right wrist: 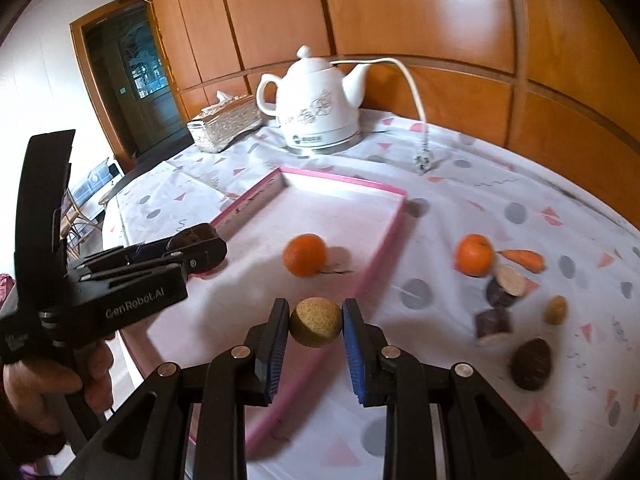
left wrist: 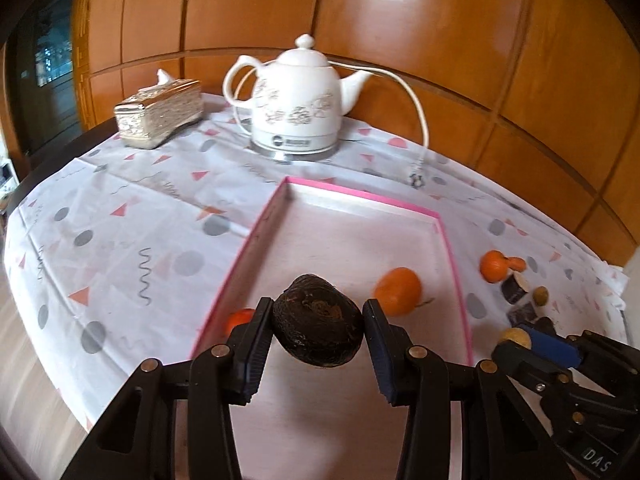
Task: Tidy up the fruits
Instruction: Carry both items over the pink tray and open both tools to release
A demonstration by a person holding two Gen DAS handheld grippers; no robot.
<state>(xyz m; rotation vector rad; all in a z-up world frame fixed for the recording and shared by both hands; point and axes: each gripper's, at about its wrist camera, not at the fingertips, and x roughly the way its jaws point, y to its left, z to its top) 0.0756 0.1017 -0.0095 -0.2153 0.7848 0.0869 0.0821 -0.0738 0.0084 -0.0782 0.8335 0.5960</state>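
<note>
My left gripper [left wrist: 319,320] is shut on a dark brown wrinkled fruit [left wrist: 318,330], held above the near part of the pink-rimmed tray [left wrist: 360,196]. One orange [left wrist: 398,291] lies in the tray, and another orange [left wrist: 240,318] peeks out behind the left finger. My right gripper [right wrist: 316,324] is shut on a small round tan fruit [right wrist: 316,320] over the tray's near right rim [right wrist: 376,268]. In the right wrist view the left gripper [right wrist: 200,244] shows at the left, in a person's hand.
On the patterned cloth right of the tray lie an orange [right wrist: 474,255], a carrot [right wrist: 524,260], two dark cut pieces [right wrist: 506,286], a small tan fruit [right wrist: 556,310] and a dark brown fruit [right wrist: 532,364]. At the back stand a white kettle [left wrist: 300,96], its corded plug [right wrist: 422,160] and a tissue box [left wrist: 160,114].
</note>
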